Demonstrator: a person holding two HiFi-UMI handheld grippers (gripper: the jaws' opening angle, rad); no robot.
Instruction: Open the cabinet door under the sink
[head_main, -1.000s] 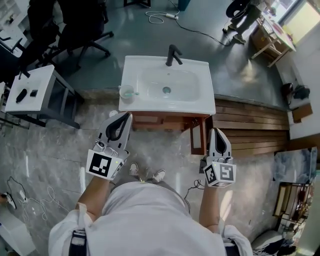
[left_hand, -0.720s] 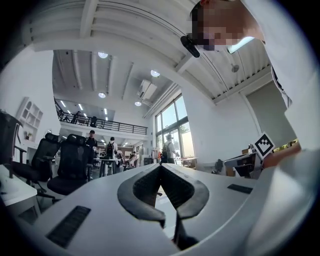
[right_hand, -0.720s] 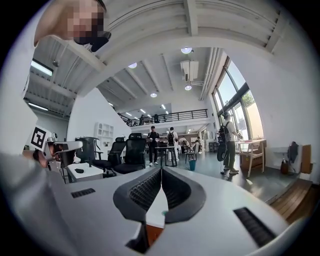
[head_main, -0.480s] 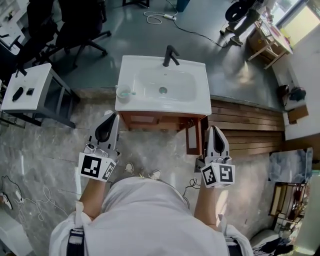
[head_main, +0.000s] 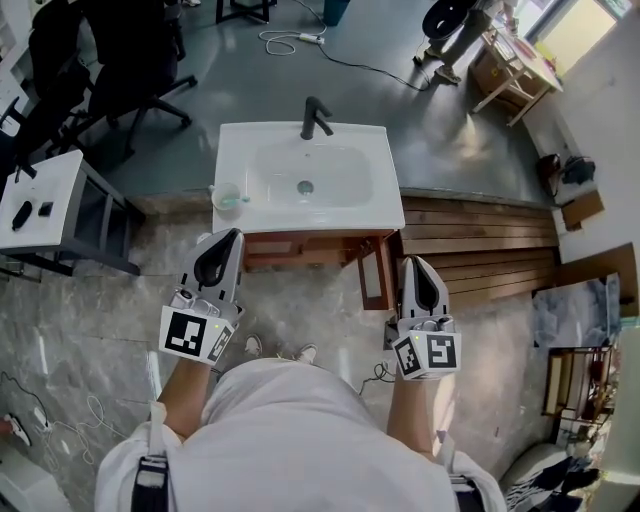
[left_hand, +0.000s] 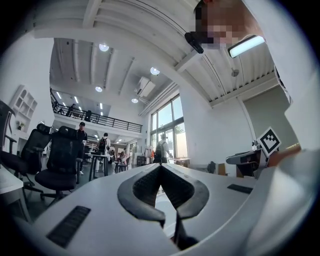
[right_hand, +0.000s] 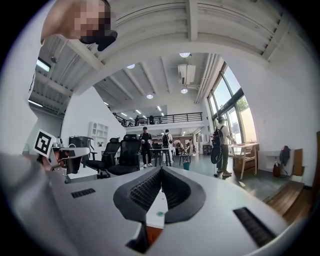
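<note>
You stand in front of the sink (head_main: 235, 150) with both forearms stretched forward. Each hand holds its tongs pointing away from you, toward the cabinet (head_main: 300, 249), and the marker cubes face up at you.

The left tongs (head_main: 235, 236) are closed. In the left gripper view the two tips of the left tongs (left_hand: 160, 166) meet and nothing is between them. These tongs hang over the floor (head_main: 300, 310), with their tips just before the left front corner of the cabinet.

The right tongs (head_main: 411, 263) are closed too. In the right gripper view the tips of the right tongs (right_hand: 161, 170) touch and they hold nothing.

The door (head_main: 373, 272) is already open. It stands swung out from the right side of the cabinet toward you, seen almost on its edge, just to the left of the right tongs. I cannot tell if the tongs touch it; they seem slightly apart.

Ahead of both tongs is the white sink, with a drain (head_main: 305, 186) in the middle of the basin and a black faucet (head_main: 315, 117) at its far rim. A clear cup (head_main: 226, 196) stands upright on the left front corner of the sink, just ahead of the left tongs. Something greenish is in the cup, too small to tell what.
</note>
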